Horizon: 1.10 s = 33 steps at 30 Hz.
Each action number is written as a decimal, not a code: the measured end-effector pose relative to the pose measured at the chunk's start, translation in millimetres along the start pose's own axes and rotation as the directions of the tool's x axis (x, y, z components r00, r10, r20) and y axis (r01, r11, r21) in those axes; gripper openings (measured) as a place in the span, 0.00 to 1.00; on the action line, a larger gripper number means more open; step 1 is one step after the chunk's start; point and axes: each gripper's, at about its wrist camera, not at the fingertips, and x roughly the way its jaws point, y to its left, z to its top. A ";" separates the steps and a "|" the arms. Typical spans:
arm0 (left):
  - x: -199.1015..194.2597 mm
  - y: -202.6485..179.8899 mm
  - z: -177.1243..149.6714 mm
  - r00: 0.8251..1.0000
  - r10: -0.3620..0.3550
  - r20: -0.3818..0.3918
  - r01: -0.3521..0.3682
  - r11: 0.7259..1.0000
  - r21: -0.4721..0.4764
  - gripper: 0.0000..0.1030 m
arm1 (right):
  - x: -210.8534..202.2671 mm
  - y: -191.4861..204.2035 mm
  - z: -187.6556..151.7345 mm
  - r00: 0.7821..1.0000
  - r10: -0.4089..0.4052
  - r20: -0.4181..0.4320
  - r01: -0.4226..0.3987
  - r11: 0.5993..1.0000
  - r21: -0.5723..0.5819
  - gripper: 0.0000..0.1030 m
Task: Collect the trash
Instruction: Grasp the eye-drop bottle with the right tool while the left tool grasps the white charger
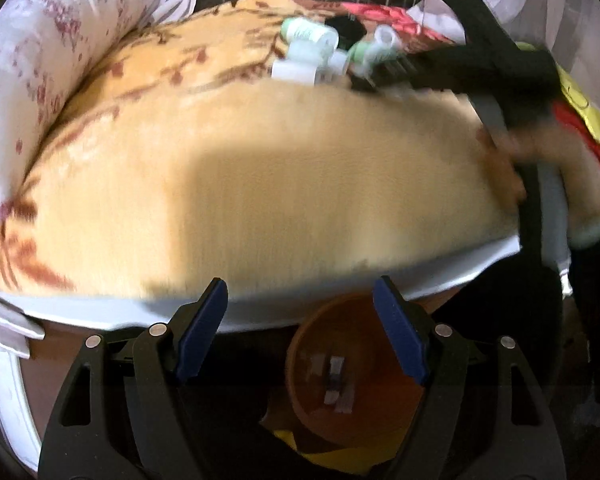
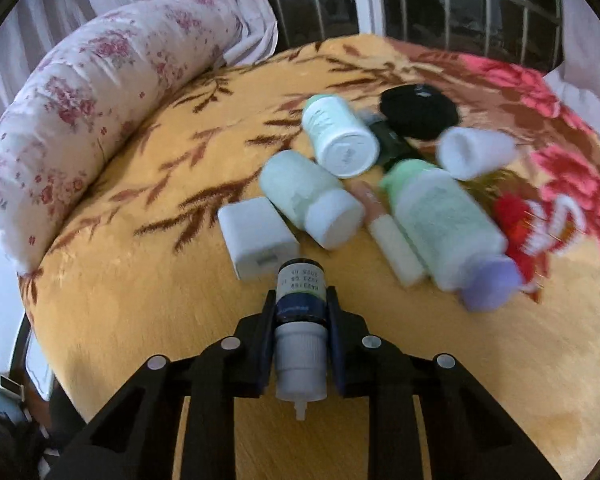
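Note:
My right gripper (image 2: 300, 300) is shut on a small dark dropper bottle (image 2: 300, 312) with a white cap, held above the yellow blanket (image 2: 140, 320). Ahead lies a pile of trash: a white square box (image 2: 256, 238), several pale green and white bottles (image 2: 342, 142), a white tube (image 2: 396, 250), a black object (image 2: 418, 110). My left gripper (image 1: 300, 324) is open and empty at the bed's near edge, above an orange bin (image 1: 352, 376) on the floor. The right gripper and hand show in the left wrist view (image 1: 480, 64) by the pile (image 1: 312, 48).
A floral bolster pillow (image 2: 80, 120) lies along the bed's left side. A barred window (image 2: 440, 4) and white curtains are behind the bed. A red flower pattern (image 2: 532, 92) covers the blanket's right part. Something yellow (image 1: 340, 456) lies under the bin.

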 end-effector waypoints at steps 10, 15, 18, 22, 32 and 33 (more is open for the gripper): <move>50.5 -20.2 111.7 0.998 0.052 0.048 -0.049 0.997 -0.055 0.74 | -66.9 -97.4 -55.7 0.993 -0.094 0.074 0.081 0.983 0.163 0.22; 100.2 -24.1 156.2 0.992 0.125 -0.020 -0.126 0.990 -0.066 0.74 | -73.1 -119.6 -68.3 0.993 -0.043 0.108 0.018 0.976 0.219 0.22; 117.9 -23.6 171.9 0.986 0.162 -0.041 -0.164 0.986 -0.039 0.74 | -69.4 -114.8 -68.3 0.992 -0.055 0.117 0.032 0.981 0.193 0.22; 135.4 -15.7 185.0 0.986 0.153 -0.070 -0.154 0.988 -0.010 0.83 | -67.9 -117.9 -69.9 0.991 -0.042 0.130 0.016 0.981 0.194 0.22; 137.1 -14.1 180.5 0.993 0.120 0.001 -0.120 0.992 0.038 0.66 | -65.6 -117.5 -69.4 0.990 -0.052 0.134 0.025 0.980 0.195 0.22; 134.3 -13.7 178.2 0.993 0.115 0.013 -0.116 0.993 0.033 0.66 | -65.8 -117.1 -69.4 0.989 -0.056 0.133 0.029 0.980 0.197 0.22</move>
